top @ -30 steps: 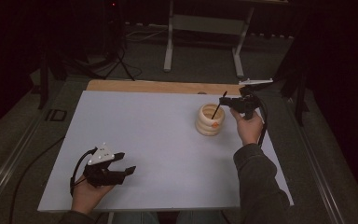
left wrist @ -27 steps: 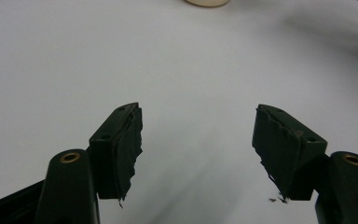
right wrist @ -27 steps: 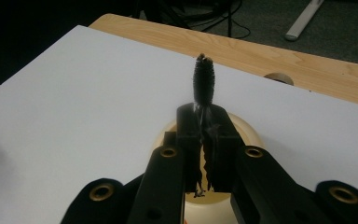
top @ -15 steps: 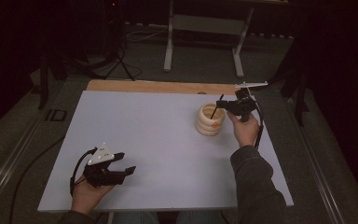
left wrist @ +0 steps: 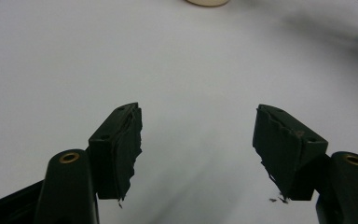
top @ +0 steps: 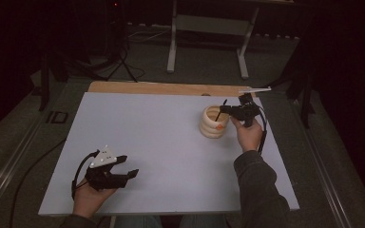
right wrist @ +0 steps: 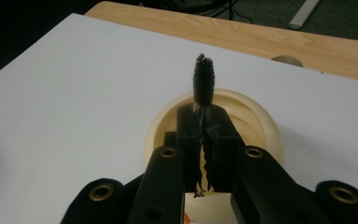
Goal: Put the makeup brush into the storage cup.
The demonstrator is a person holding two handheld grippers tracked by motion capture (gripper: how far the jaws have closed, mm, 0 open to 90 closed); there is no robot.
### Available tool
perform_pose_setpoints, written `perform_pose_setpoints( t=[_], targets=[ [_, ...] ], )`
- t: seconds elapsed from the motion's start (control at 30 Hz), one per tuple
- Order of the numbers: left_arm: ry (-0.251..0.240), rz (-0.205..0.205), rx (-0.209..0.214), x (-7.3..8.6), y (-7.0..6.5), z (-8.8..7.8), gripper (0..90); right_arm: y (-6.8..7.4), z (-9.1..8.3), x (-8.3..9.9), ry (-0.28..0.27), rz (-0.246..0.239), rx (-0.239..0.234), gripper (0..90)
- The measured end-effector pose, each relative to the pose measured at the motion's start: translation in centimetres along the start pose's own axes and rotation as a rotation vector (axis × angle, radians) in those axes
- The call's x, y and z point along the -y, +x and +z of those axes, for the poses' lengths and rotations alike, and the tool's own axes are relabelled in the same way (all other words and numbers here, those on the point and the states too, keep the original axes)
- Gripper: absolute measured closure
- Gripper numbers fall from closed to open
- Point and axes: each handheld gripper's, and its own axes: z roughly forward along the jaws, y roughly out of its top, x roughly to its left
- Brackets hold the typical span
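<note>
Black brush clamped in right gripper jaws, handle hidden, over cream pot

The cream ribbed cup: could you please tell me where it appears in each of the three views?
High view: cream ribbed cup right of centre, beside the right gripper.
Left gripper view: its base at the top edge.
Right gripper view: centre, behind the shut jaws.
Shared landmark: white table.

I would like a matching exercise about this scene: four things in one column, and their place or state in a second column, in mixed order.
Things:
1. left gripper
2. right gripper
3. small black brush
4. cream ribbed cup

States:
A. stands on the white table
B. shut
C. open, holds nothing
D. sticks out above the shut jaws

Pairs: 1-C, 2-B, 3-D, 4-A
</note>
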Motion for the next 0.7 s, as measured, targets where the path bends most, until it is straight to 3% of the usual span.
perform_pose_setpoints(
  t=[0.7],
  targets=[
    [0.0,0.001,-0.002,0.0,-0.01,-0.01,33.1,-0.15,0.89,0.99,0.004,0.011,0.008,84.8]
  ],
)
